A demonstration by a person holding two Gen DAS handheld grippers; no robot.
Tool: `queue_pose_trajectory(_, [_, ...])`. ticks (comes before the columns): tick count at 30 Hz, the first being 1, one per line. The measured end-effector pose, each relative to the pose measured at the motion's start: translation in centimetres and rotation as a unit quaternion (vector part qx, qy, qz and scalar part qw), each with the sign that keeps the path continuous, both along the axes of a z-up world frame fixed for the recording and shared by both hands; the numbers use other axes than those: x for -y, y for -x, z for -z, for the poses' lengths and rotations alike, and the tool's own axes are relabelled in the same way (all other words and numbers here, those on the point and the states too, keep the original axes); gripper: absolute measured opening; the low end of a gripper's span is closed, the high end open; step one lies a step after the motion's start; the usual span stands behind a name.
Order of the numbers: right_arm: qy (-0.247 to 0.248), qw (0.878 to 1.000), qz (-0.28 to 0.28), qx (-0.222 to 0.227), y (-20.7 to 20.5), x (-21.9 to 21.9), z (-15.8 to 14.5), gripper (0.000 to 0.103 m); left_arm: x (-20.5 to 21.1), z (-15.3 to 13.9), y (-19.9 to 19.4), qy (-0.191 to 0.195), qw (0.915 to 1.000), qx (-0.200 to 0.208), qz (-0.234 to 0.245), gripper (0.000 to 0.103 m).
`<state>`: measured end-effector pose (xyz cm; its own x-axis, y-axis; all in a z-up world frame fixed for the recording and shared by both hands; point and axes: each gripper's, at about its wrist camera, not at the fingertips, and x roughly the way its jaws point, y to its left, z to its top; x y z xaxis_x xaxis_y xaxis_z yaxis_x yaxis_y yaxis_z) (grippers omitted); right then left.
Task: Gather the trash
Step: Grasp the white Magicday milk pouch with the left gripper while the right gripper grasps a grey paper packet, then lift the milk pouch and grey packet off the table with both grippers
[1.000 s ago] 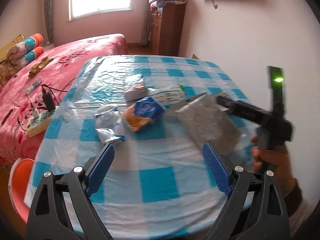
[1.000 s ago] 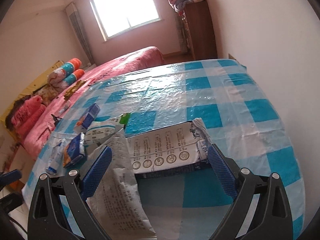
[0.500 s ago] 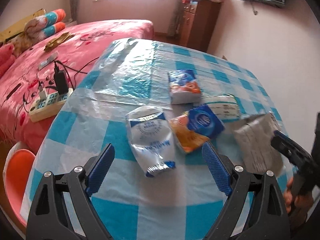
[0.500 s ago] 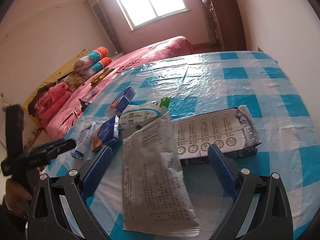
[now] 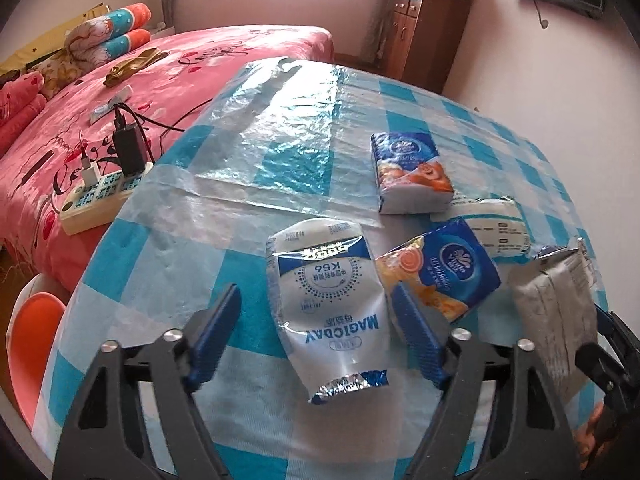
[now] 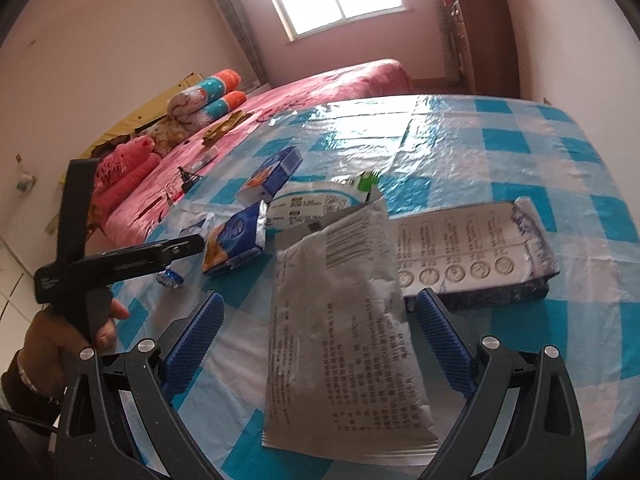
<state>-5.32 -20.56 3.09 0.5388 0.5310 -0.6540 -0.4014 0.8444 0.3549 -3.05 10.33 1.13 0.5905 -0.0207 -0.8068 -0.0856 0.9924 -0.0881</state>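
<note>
Left tongs [image 5: 316, 332]: jaws spread wide, low over the near edge of the bench [image 5: 168, 216], straddling the white-and-blue pouch [image 5: 328, 304] without touching it. My left hand [image 6: 56, 336] grips the handle at lower left of the right wrist view.

Right tongs [image 6: 316, 340]: jaws spread, with the grey printed packet [image 6: 340, 320] between them; whether the pads touch it I cannot tell. The packet is flat, creased, tilted up off the cloth, with a barcode near its top.

White-and-blue pouch: centre of the left wrist view, flattened, foil crimp at its near end, lettering upside down.

Blue-and-orange wrapper [image 5: 440, 276]: just right of the pouch, crumpled.

Tissue pack [image 5: 408, 172]: upper right of centre, lying flat.

White packet [image 5: 492, 224]: right of the wrapper, partly hidden behind it.

Flattened carton [image 6: 480, 256]: right of centre in the right wrist view, printed side up, behind the grey packet.

Clear plastic bag [image 5: 280, 132]: spread flat on the far part of the bench, nothing visible inside it.
</note>
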Motion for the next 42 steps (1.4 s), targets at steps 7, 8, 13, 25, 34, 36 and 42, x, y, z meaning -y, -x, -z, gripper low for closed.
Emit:
queue_pose_trajectory(7, [-0.017,0.999,-0.021,-0.035,-0.5,0.0,0.9,0.095,0.6,0.0,-0.1,-0.011,0.9999,0.007,-0.001,0.069])
queue_pose_trajectory(8, [-0.020,0.999,-0.022,-0.041,-0.6,0.0,1.0,0.095,0.6,0.0,0.0,-0.012,0.9999,0.009,-0.001,0.068])
queue_pose_trajectory(13, [-0.041,0.997,-0.023,-0.059,-0.8,0.6,1.3,0.095,0.9,0.0,0.1,-0.016,0.9998,0.015,-0.002,0.063])
queue_pose_trajectory(25, [-0.038,0.997,-0.029,-0.058,-0.5,0.7,1.2,0.044,0.1,-0.1,1.1,0.004,0.9997,0.022,-0.004,0.063])
queue_pose_trajectory(34, [-0.038,0.998,-0.043,-0.030,0.3,-0.2,0.5,0.028,-0.9,-0.2,2.5,0.025,0.9993,0.029,0.001,0.063])
queue_pose_trajectory(36, [-0.037,0.998,-0.045,-0.026,0.5,-0.5,0.4,0.027,-1.0,-0.2,2.9,0.030,0.9991,0.031,0.004,0.063])
queue_pose_trajectory(42, [-0.027,0.999,-0.034,-0.017,0.7,-1.4,-0.1,0.022,-1.2,-0.2,3.9,0.039,0.9985,0.034,0.018,0.063])
